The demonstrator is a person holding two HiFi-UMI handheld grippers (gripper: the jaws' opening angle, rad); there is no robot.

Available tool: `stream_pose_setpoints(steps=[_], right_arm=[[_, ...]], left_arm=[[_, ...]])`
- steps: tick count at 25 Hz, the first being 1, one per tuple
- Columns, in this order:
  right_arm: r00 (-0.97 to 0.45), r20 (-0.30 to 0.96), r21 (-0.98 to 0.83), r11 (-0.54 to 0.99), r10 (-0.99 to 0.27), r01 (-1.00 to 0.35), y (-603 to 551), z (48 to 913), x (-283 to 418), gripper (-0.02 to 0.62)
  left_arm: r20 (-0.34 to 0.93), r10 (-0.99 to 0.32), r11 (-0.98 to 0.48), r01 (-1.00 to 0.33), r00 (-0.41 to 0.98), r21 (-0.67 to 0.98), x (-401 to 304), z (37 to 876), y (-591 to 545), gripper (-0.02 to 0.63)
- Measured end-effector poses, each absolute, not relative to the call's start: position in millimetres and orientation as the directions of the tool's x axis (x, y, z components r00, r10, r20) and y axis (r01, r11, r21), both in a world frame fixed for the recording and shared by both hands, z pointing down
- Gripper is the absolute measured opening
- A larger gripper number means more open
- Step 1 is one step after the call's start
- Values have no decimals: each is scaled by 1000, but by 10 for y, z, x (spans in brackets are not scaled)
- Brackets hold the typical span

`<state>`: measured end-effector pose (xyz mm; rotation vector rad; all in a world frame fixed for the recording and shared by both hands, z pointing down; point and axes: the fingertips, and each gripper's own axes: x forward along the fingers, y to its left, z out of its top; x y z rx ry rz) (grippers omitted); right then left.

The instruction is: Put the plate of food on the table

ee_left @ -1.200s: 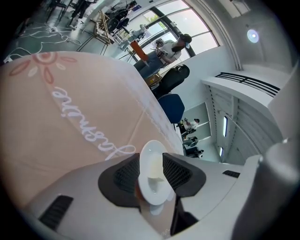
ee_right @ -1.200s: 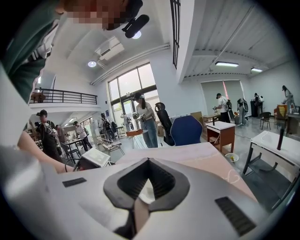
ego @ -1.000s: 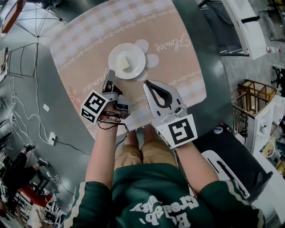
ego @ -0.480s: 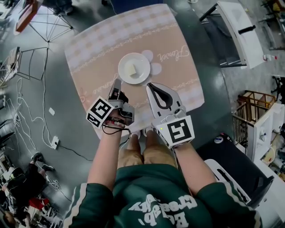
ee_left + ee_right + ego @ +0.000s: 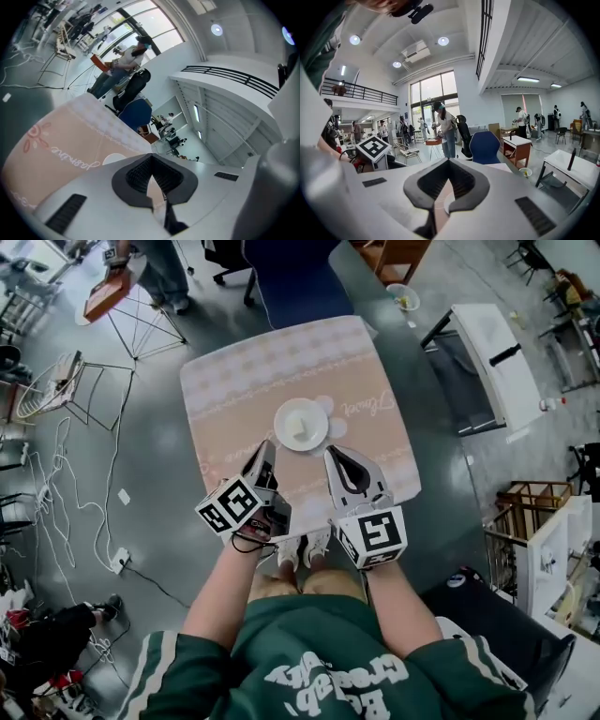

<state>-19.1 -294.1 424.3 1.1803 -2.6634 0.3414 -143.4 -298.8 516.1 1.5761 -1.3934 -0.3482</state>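
Where your plate (image 5: 316,433) sits: centre of the head view, flat on the pink table (image 5: 234,381), with a pale piece of food (image 5: 299,427) on it
Your left gripper (image 5: 268,448): jaws pressed together on nothing, lower left of the plate and apart from it
Your right gripper (image 5: 334,456): jaws together, empty, lower right of the plate

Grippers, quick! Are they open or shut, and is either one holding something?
Left gripper: shut, holding nothing.
Right gripper: shut, holding nothing.
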Motion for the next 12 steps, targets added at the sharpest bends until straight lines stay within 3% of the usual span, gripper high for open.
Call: stream_pose_setpoints(steps=[5,12], right_arm=[[-670,246,-99,670,-700,-736,-2768,3851,-252,15],[-705,240,-75,711,-668,-699,-2466,3547,-306,14]], left_arm=[[352,-870,-55,-778,345,626,-1504,4616,-2823,9],[292,-877,-248,-881,381,404,-1498,3847,-2498,9]])
